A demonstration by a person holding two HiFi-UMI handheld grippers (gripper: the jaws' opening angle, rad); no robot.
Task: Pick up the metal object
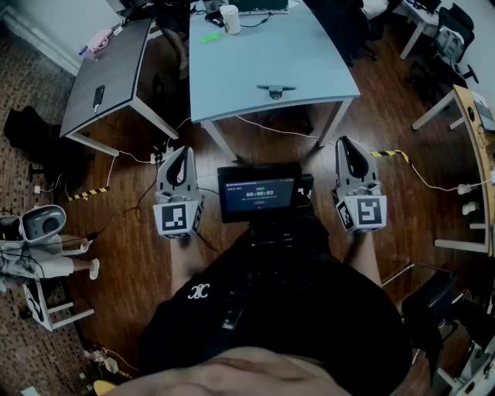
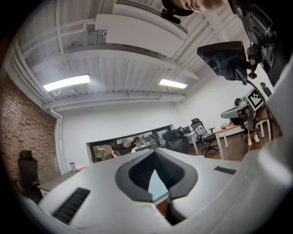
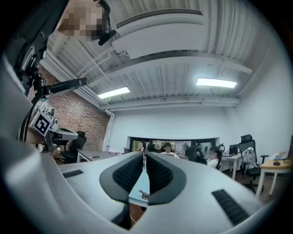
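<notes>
The metal object [image 1: 274,91], a small dark piece with a flat bar on top, lies near the front edge of the light blue table [image 1: 255,66]. Both grippers hang well short of the table, over the wooden floor. My left gripper [image 1: 184,151] points at the table's front left leg, its jaws together with nothing between them. My right gripper [image 1: 345,144] is level with the table's front right corner, its jaws almost touching at the tips and empty. In the right gripper view the metal object [image 3: 144,195] shows low between the pads, far off on the table.
A grey table [image 1: 108,69] stands to the left of the blue one. A white cup [image 1: 230,18] and a green item [image 1: 210,36] sit at the blue table's far end. Cables [image 1: 271,128] cross the floor. A small screen [image 1: 259,191] is mounted at my chest. A wooden desk [image 1: 473,128] stands at the right.
</notes>
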